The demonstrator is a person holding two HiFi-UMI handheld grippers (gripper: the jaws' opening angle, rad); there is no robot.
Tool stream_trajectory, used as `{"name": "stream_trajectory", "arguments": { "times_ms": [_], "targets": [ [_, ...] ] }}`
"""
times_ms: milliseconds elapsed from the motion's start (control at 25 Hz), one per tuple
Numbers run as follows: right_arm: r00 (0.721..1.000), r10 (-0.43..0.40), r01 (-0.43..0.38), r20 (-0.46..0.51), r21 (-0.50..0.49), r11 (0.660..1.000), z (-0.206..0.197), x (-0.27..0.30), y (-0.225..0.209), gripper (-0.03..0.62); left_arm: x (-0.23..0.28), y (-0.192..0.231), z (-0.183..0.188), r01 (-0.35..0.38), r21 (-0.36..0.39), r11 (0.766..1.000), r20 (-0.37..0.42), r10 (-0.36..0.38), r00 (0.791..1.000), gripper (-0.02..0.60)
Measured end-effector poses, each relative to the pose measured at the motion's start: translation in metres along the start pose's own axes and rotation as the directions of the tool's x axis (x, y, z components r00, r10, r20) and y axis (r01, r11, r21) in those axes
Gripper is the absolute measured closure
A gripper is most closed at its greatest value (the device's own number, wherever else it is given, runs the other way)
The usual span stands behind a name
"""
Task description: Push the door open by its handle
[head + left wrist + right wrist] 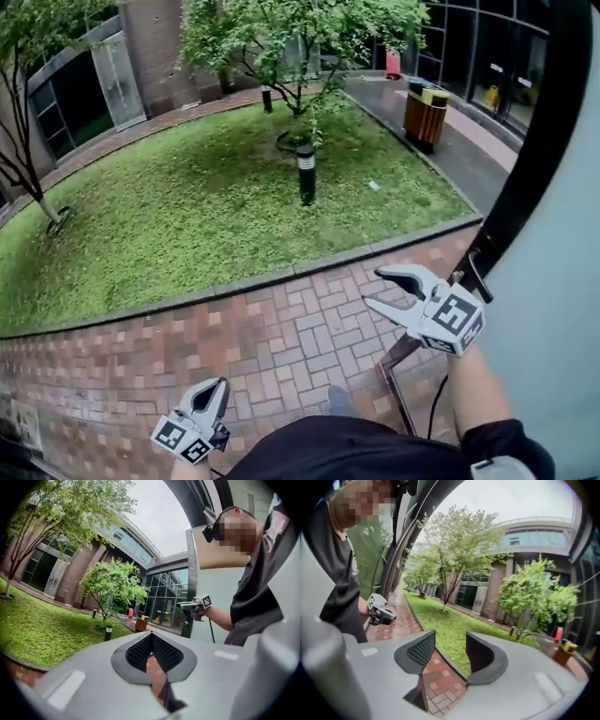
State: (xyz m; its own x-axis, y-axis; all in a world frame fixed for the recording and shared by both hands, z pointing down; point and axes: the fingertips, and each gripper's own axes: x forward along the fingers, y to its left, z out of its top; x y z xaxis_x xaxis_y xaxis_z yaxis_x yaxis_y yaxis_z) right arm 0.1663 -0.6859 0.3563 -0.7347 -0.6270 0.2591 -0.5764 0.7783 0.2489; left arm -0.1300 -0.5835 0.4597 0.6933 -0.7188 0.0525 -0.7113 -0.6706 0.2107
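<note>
The door stands at the person's right, apparently already swung out over the brick paving. Its handle is probably the dark bar partly hidden behind the right tongs. Those tongs stand wide apart, gripping nothing, so they seem free of the handle. The left tongs hang low, tips together and empty, out of the way because the push needs only one side.

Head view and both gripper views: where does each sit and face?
Head view: on the head, down at brick path, lawn; left gripper, right gripper, a forearm show.
Left gripper view: on its gripper, toward glass building; shut jaws, person's torso.
Right gripper view: on its gripper, along the path; open empty jaws.
All share the lawn.
</note>
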Motion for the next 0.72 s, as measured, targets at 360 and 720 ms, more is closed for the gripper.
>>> {"name": "stream_trajectory", "arguments": {
  "times_ms": [360, 720],
  "targets": [
    [0.759, -0.519, 0.555, -0.394, -0.026, 0.831, -0.06, -0.172, -0.108, 0.39, -0.022, -0.083, -0.007, 0.139, 0.013, 0.99, -0.019, -0.138, 0.99, 0.591],
    [0.828, -0.473, 0.544, -0.301, 0.231, 0.806, -0.089, -0.169, -0.118, 0.427, -0.039, -0.158, -0.009, 0.032, 0.039, 0.999, 0.028, -0.033, 0.999, 0.591]
  ]
}}
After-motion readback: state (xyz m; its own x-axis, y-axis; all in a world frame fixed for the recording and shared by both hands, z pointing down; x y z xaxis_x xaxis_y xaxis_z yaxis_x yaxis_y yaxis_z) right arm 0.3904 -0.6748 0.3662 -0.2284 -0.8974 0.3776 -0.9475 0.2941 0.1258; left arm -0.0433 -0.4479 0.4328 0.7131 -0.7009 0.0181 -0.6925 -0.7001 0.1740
